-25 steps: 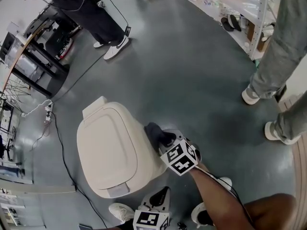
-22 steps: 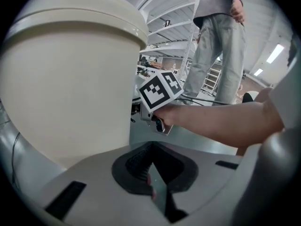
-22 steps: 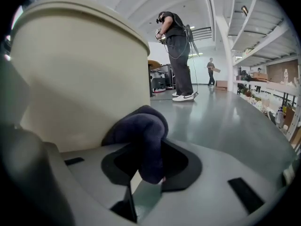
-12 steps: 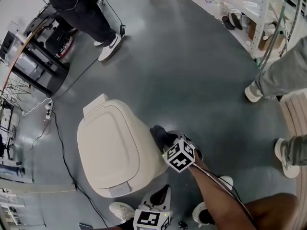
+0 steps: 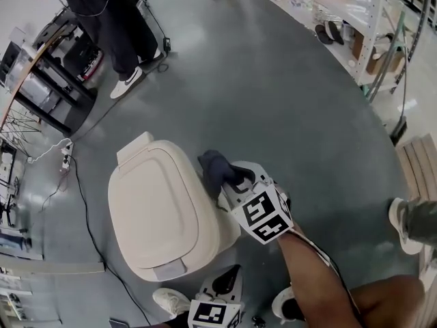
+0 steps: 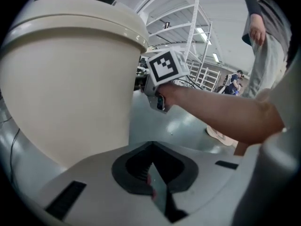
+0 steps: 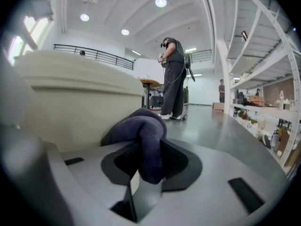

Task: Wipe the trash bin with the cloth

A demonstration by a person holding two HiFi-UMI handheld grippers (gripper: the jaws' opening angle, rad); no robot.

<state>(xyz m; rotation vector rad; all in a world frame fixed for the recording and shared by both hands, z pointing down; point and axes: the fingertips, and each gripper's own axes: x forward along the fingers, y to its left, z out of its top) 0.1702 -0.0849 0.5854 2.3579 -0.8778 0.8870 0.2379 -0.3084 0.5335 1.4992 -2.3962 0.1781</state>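
Head view: one trash bin (image 5: 160, 210), one cloth (image 5: 214, 168) pinched by right gripper (image 5: 234, 181) jaws (left gripper (image 5: 233, 275) jaws together, empty)

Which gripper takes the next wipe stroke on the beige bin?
Right. The right gripper is shut on the dark blue cloth, which sits against the side of the beige plastic trash bin. The left gripper is shut on nothing, low beside the bin.

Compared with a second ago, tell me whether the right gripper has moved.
Yes. The right gripper, shut on the cloth, slid up the picture along the trash bin's side.
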